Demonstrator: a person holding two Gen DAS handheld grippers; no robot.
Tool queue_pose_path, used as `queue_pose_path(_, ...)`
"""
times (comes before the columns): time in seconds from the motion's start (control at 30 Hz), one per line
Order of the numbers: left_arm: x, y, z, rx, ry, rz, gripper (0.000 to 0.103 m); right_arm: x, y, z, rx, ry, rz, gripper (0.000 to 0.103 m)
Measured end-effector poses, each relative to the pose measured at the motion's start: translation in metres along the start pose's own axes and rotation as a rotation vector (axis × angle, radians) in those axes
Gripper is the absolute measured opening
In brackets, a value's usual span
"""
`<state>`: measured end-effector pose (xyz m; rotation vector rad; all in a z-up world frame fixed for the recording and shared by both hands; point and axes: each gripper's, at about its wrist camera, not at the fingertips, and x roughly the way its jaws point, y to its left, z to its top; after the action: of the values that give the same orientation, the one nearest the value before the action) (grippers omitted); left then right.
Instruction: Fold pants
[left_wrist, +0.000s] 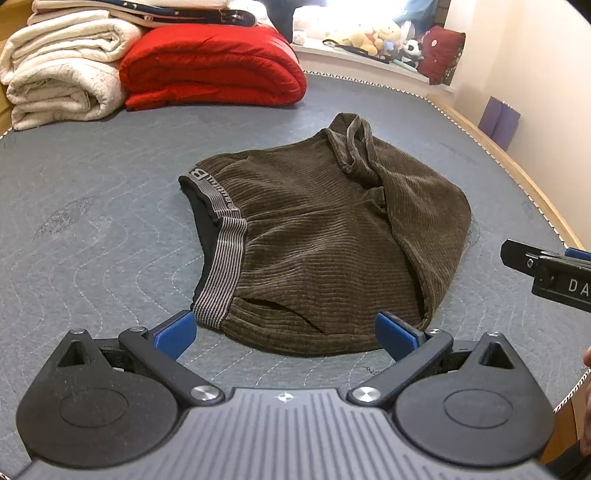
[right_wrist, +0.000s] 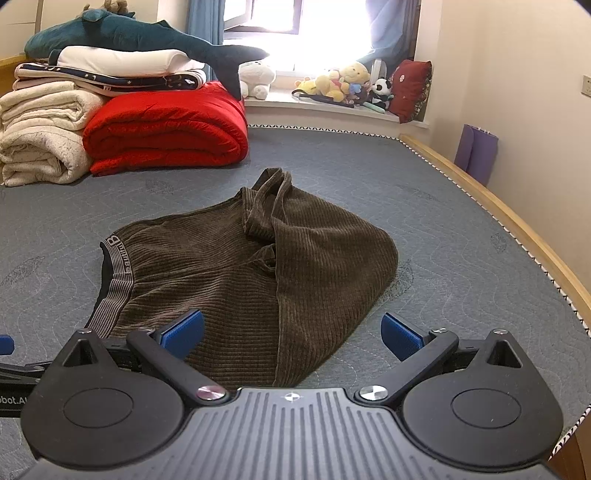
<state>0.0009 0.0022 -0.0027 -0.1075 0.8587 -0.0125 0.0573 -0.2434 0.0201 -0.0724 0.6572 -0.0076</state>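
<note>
Brown corduroy pants (left_wrist: 325, 236) lie folded in a compact heap on the grey quilted mattress (left_wrist: 92, 229); the striped grey waistband (left_wrist: 221, 273) is on the left and a leg is folded over on the right. They also show in the right wrist view (right_wrist: 258, 277). My left gripper (left_wrist: 284, 336) is open and empty, its blue pads just short of the pants' near edge. My right gripper (right_wrist: 291, 338) is open and empty, over the near edge of the pants. Its black body shows at the right edge of the left wrist view (left_wrist: 554, 273).
A folded red quilt (left_wrist: 210, 66) and cream blankets (left_wrist: 59, 70) are stacked at the far left, with a plush shark (right_wrist: 129, 37) on top. Plush toys (right_wrist: 343, 85) line the window sill. The wooden bed rail (right_wrist: 517, 229) runs along the right, next to the wall.
</note>
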Motion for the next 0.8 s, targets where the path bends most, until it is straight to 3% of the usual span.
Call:
queue_pose_path(0.37,-0.0003,0.0000,-0.0001,-0.006,-0.001,-0.007,0.103,-0.0002,0.0006,0.0001,0.001,0.000,0.009,0.100)
queue_pose_path(0.5,0.0005,-0.0001,0.0000,-0.006,0.002,-0.002,0.103,-0.0028,0.0008,0.0012,-0.006,-0.015,0.013,0.090)
queue_pose_path(0.8,0.0019,0.0016,0.0041,-0.032,0.023,-0.034,0.103,-0.0027,-0.0001,0.0004,0.008,-0.024,0.024,0.080)
